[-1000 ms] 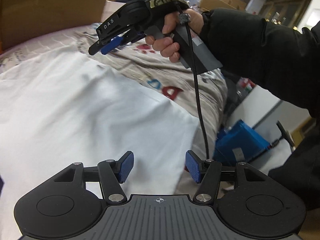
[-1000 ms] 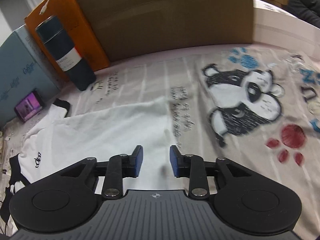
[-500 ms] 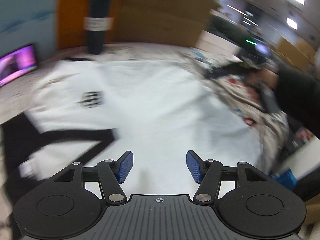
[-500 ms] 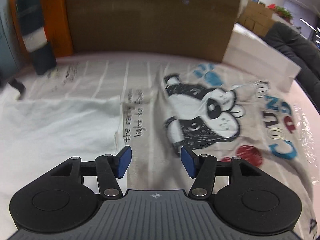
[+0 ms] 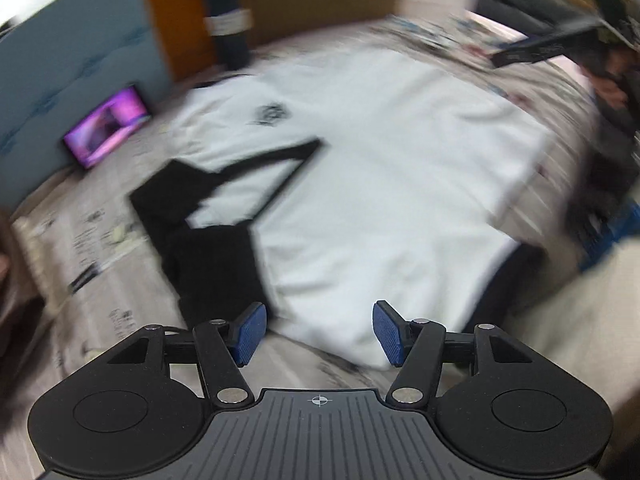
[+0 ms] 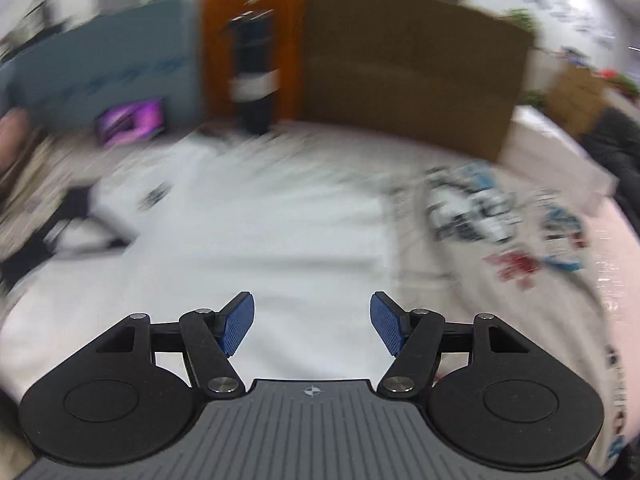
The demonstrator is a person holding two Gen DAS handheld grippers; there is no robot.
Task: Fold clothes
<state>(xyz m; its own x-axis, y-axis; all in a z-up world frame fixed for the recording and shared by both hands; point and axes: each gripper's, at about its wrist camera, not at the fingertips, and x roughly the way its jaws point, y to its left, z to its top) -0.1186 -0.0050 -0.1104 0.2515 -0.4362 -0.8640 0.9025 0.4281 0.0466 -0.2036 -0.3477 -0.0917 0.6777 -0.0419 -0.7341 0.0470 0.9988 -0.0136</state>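
Since a second earlier, both cameras had swung over the white T-shirt [image 5: 384, 168], and the right gripper [image 6: 312, 326] had gone from nearly closed to spread wide, its blue pads holding nothing. The left gripper [image 5: 316, 332] was likewise released, hovering above the shirt's near edge with nothing between its pads.

That T-shirt lay spread flat on the printed cloth [image 5: 100, 264] covering the tabletop, a soft white body with black sleeves [image 5: 208, 236] and a small dark chest logo [image 5: 268, 114]. Only the left wrist view showed the folded black sleeve close up, a thin black band running diagonally from it across the white fabric, and, at the upper right, the person's right hand [image 5: 612, 80] gripping the other tool. Only the right wrist view showed the cloth's cartoon print [image 6: 480, 208] in black, blue and red beside the shirt [image 6: 256, 232].

Behind the shirt stood a dark cylindrical tumbler [image 6: 252, 76] with a pale label band, an orange box [image 6: 216, 52], a brown cardboard box [image 6: 412, 64] and a blue-grey box [image 6: 100, 76], with a phone [image 5: 106, 126] glowing purple propped against the last. Everything was smeared by motion blur.
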